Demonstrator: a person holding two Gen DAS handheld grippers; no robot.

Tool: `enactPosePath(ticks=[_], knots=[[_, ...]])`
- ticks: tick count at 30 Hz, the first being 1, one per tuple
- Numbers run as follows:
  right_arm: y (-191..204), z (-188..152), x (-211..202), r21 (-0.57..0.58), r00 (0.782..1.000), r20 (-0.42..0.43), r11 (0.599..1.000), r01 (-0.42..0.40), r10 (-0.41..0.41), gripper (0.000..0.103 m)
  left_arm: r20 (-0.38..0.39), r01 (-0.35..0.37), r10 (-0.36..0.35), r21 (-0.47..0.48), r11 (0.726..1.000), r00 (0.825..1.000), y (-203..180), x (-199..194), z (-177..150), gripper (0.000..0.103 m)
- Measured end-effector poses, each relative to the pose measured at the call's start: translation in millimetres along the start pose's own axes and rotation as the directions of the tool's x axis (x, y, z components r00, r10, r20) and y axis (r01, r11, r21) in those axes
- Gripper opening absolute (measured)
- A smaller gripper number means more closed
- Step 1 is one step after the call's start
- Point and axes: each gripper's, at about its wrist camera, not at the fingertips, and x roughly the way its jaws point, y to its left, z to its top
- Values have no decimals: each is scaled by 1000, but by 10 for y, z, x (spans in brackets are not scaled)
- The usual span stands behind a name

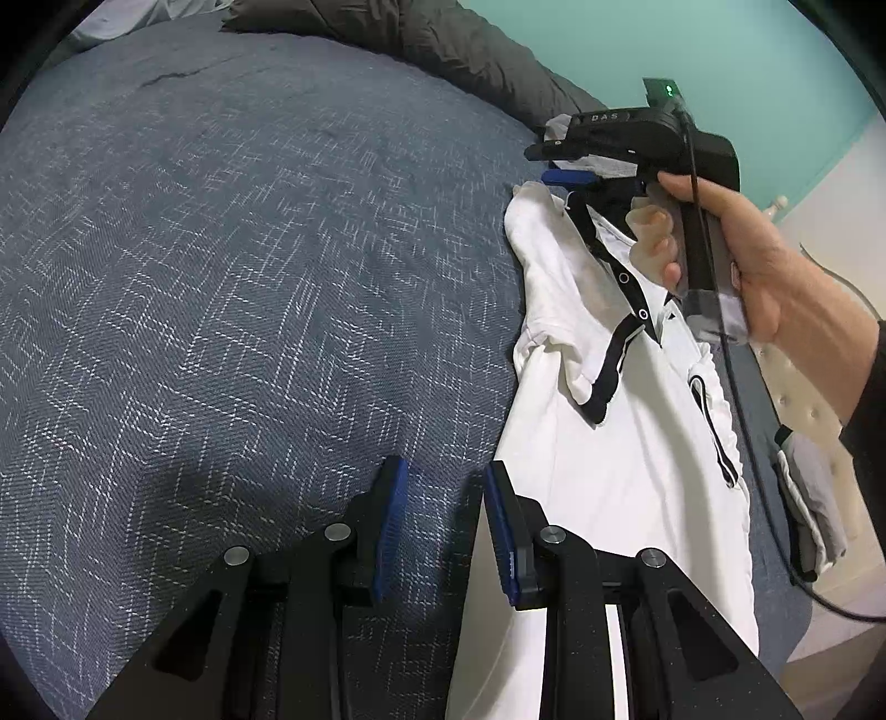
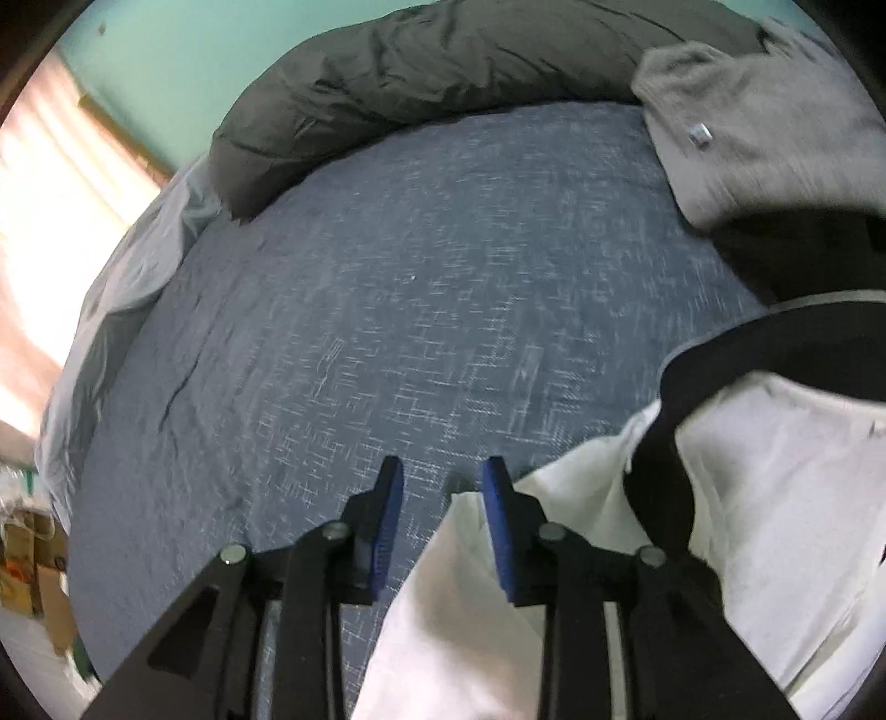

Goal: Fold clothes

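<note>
White shirt (image 1: 626, 443) right of left gripper (image 1: 446, 526) (gripper agape)

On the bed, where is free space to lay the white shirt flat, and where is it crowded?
The blue bedspread is bare between the dark duvet at its far edge and the white shirt on the right. The far right corner is crowded: a grey garment lies there.

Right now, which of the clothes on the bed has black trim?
The white polo shirt, lying nearest both hand-held grippers. Its collar and sleeve cuffs are edged black; the grey garment farther back is plain.
</note>
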Motion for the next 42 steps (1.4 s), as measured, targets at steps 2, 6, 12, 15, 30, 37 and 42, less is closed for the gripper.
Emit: enactPosePath(ticks=[2,6,12,15,30,37,42], knots=[[36,-6,63,-25,999,-31,999,33,-34,29,0,-1,1,1,1000,1000,1,5,-2,31],[60,-56,172,-47,997,-60,998,45,-48,7,0,-4,4,3,1000,1000,2,16,-5,31],[-100,-29,81,58,998,51,998,35,-38,3,0,-6,6,4,1000,1000,15,23,-8,31],[-205,-11,38,124,996,83,992,11,-21,3,-1,-8,8,5,1000,1000,9,30,13,31],[-446,-1182,-1211,143,986,128,982,-127,109,12,23,42,-41,-54,998,999,90,-231,94,31],[-818,-2199,-1945,186,982,134,970,-155,131,23,45,46,-43,-61,997,998,78,-422,22,31],[-1298,-2835,-2405,273,978,180,950,-148,100,27,4,16,-16,-60,998,1000,17,-261,-23,30]])
